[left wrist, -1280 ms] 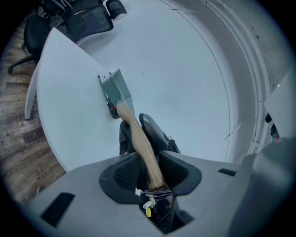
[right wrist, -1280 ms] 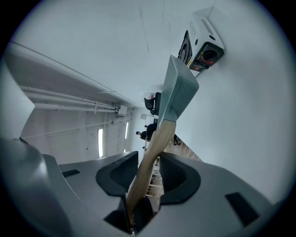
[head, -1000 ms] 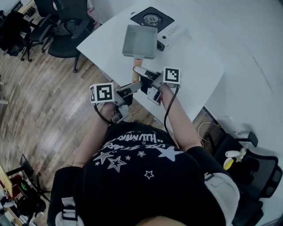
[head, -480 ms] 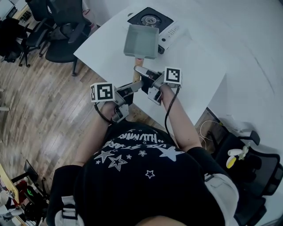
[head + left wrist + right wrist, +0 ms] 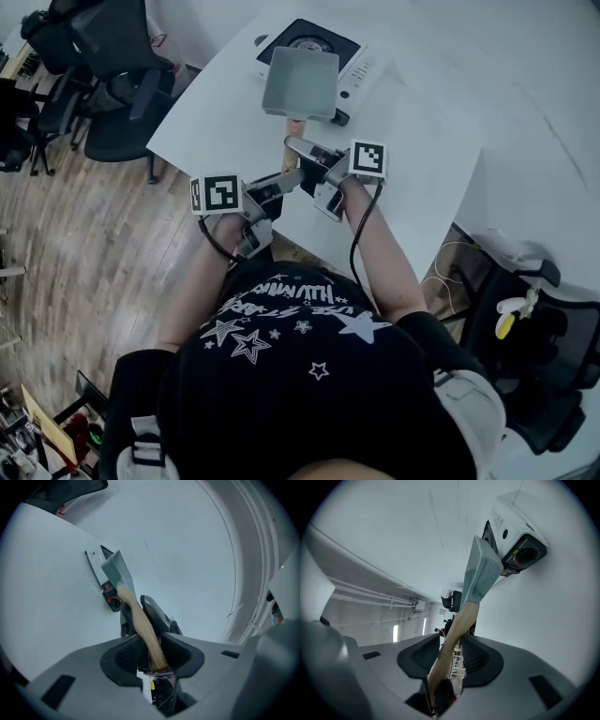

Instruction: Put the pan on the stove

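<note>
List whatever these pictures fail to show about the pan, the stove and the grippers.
- Gap between pan and stove: head view, the pan covers it; both gripper views see it edge-on.
- The burner: head view, partly under the pan.
- Print on the stove's panel: too small everywhere.
- End of the handle: left gripper view, buried between the left gripper fingers.
- Near edge of the table: head view, partly behind grippers and arms.

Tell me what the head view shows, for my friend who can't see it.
A person holds a square grey pan by its wooden handle with both the left gripper and the right gripper, its far end overlapping a white stove on a white table. Office chairs stand on the wood floor at left.
</note>
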`<state>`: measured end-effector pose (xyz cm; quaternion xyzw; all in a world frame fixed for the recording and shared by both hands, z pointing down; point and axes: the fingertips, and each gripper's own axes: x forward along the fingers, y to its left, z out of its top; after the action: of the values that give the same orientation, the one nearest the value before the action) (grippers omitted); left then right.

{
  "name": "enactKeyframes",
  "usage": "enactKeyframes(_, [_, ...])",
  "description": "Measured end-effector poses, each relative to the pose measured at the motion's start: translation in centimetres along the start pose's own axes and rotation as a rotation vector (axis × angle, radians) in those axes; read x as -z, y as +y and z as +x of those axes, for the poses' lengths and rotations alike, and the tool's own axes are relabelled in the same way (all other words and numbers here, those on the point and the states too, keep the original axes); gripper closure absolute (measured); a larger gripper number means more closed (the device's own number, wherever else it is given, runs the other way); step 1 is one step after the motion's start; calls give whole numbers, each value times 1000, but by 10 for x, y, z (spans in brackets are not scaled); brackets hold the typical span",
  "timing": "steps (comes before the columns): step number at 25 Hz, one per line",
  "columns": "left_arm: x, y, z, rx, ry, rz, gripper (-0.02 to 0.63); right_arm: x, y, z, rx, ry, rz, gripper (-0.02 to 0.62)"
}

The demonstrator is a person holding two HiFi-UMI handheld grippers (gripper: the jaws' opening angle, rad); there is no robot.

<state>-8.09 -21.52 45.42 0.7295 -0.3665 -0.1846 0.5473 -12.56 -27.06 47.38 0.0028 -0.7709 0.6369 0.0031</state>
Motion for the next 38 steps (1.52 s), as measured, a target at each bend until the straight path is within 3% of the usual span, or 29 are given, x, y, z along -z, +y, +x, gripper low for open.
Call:
enactKeyframes(7, [-44,15,4,30,111,14,477,-38,-8,25,24,-112,9,450])
enactKeyframes(21, [-118,41,12,111,242,11,475,-100,-20,68,81,-256,4,448])
enactKeyframes(38, [-141,40,14,153,354,71,472,-121,-14,74,85,-356,-26,446])
